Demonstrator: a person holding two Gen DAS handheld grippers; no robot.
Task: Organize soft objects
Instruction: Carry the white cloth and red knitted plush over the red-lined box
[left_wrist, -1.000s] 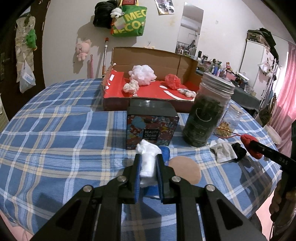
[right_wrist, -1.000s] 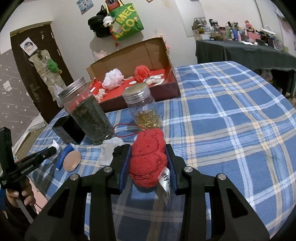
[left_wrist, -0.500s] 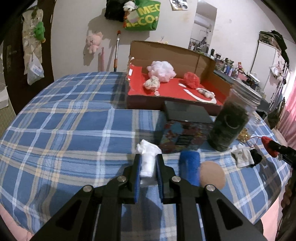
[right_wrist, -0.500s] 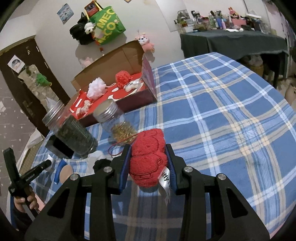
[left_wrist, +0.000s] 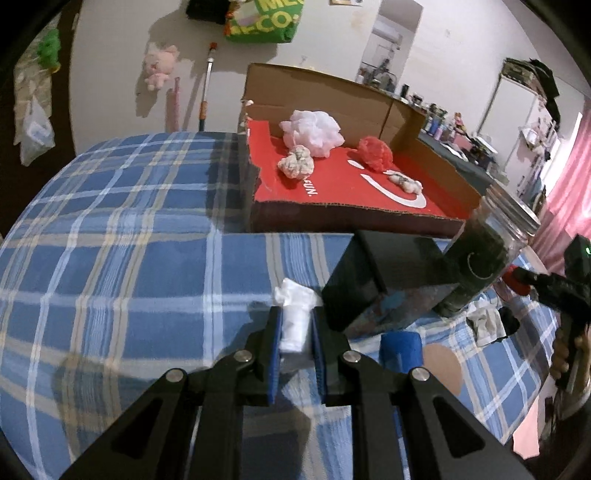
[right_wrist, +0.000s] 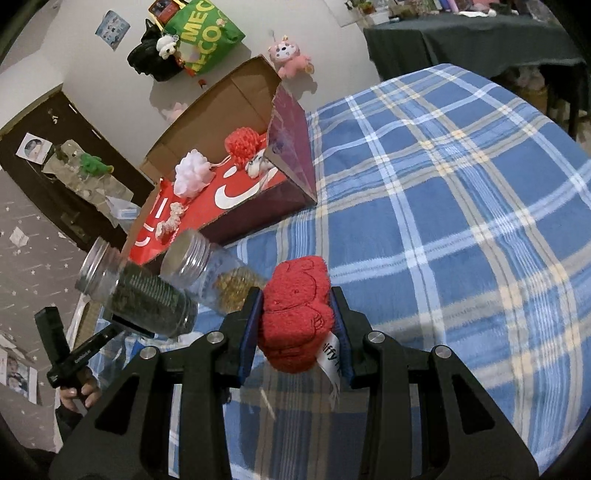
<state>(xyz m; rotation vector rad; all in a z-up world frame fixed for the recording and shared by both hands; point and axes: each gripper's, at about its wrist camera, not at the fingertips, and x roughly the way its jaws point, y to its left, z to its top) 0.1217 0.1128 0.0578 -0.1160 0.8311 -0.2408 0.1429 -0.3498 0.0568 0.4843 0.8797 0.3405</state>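
Note:
My left gripper (left_wrist: 296, 325) is shut on a small white soft wad (left_wrist: 295, 314), held above the plaid tablecloth. Beyond it lies an open cardboard box (left_wrist: 351, 192) with a red floor, holding a white puff (left_wrist: 312, 133), a red puff (left_wrist: 376, 153) and two small pale pieces. My right gripper (right_wrist: 297, 314) is shut on a red plush towel toy (right_wrist: 297, 314) with a white tag. The same box (right_wrist: 236, 192) sits far left of it in the right wrist view. The right gripper also shows at the right edge (left_wrist: 532, 282) of the left wrist view.
A dark square box (left_wrist: 384, 280) and a jar of dark contents (left_wrist: 480, 258) stand right of my left gripper. A blue cylinder (left_wrist: 400, 350), a tan disc (left_wrist: 443, 369) and a crumpled white cloth (left_wrist: 484, 321) lie nearby. A second jar (right_wrist: 218, 273) stands by the right gripper.
Both grippers have travelled across the table with their objects still held. In the left wrist view the box and jar slid right. In the right wrist view the scene has tilted and the box shifted left.

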